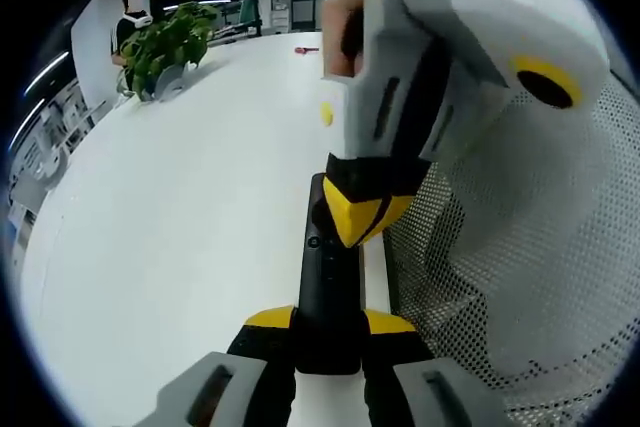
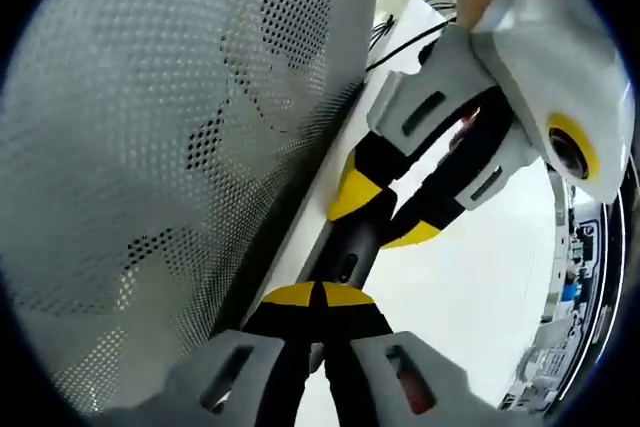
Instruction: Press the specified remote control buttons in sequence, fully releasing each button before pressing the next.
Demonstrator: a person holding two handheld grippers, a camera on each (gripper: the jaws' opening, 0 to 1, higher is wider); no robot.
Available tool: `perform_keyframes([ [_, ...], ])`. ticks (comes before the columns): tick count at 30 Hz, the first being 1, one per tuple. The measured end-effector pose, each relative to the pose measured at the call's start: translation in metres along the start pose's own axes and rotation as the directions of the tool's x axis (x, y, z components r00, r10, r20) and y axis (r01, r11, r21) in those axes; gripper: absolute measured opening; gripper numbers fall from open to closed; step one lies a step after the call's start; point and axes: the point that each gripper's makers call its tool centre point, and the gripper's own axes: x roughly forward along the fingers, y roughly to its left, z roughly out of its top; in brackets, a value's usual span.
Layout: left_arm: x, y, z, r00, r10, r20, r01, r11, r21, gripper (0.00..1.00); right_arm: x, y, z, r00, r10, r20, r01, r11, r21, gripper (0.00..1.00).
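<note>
A black remote control (image 1: pixel 322 272) lies lengthwise along the edge of the white table (image 1: pixel 180 207). My left gripper (image 1: pixel 330 320) is shut on its near end, one yellow-tipped jaw on each side. My right gripper (image 1: pixel 360 215) comes down from the upper right with its yellow tips pressed together, and they rest on the remote's top face near the buttons. In the right gripper view, the right gripper (image 2: pixel 317 295) is shut with its tips over the remote (image 2: pixel 350 247), and the left gripper (image 2: pixel 385 215) clamps the remote's far end.
A white perforated panel (image 1: pixel 520 267) stands close along the remote's right side, also seen as the panel (image 2: pixel 170 147). A potted green plant (image 1: pixel 165 42), a small red object (image 1: pixel 305 49) and a yellow dot (image 1: pixel 326 114) sit far back. A person's hand (image 1: pixel 340 17) holds the right gripper.
</note>
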Motion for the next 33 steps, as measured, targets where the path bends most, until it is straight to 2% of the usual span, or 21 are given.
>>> perform_keyframes([
  [2,0.000,0.000,0.000,1.000,-0.001,0.001,0.001,1.000,0.000,0.24,0.000,-0.001,0.000,0.999,0.008,0.031,-0.010,0.998,0.069,0.00],
  [3,0.000,0.000,0.000,1.000,-0.001,0.001,0.001,1.000,-0.001,0.24,-0.001,-0.002,0.000,0.998,0.017,0.059,-0.024,0.991,0.134,0.00],
  [5,0.000,0.000,0.000,1.000,-0.002,0.002,0.002,1.000,-0.002,0.24,-0.001,-0.003,0.000,0.995,0.032,0.096,-0.056,0.963,0.262,0.00],
  [6,0.000,0.000,0.000,1.000,-0.002,0.003,0.002,1.000,-0.003,0.24,-0.002,-0.004,-0.002,0.992,0.045,0.117,-0.082,0.941,0.329,0.00],
  [9,0.000,0.000,0.001,1.000,-0.002,0.009,0.003,1.000,-0.017,0.24,-0.001,-0.007,-0.004,0.988,0.049,0.149,-0.109,0.900,0.423,0.00],
  [10,0.000,0.001,0.001,1.000,-0.003,0.011,0.003,1.000,-0.019,0.24,-0.001,-0.008,-0.005,0.987,0.045,0.152,-0.108,0.892,0.438,0.00],
  [13,0.000,0.000,0.001,1.000,-0.003,0.011,0.003,1.000,-0.020,0.24,0.000,-0.010,-0.007,0.987,0.043,0.155,-0.112,0.879,0.464,0.00],
  [18,0.000,0.000,0.001,1.000,-0.004,0.013,0.004,1.000,-0.022,0.24,0.001,-0.012,-0.008,0.990,0.025,0.138,-0.086,0.884,0.459,0.00],
  [27,0.000,0.000,0.001,1.000,-0.005,0.015,0.006,1.000,-0.026,0.24,-0.001,-0.011,-0.007,0.993,-0.002,0.116,-0.048,0.901,0.430,0.00],
  [29,0.000,0.000,0.001,1.000,-0.004,0.015,0.005,1.000,-0.022,0.24,-0.003,-0.017,-0.009,0.995,-0.044,0.094,0.001,0.913,0.408,0.00],
  [30,0.000,0.000,0.001,1.000,-0.004,0.015,0.004,1.000,-0.023,0.24,-0.003,-0.018,-0.011,0.995,-0.042,0.086,0.004,0.916,0.401,0.00],
  [33,0.000,0.000,0.001,1.000,-0.006,0.015,0.006,1.000,-0.023,0.24,-0.001,-0.016,-0.012,0.995,0.003,0.103,-0.047,0.904,0.425,0.00],
])
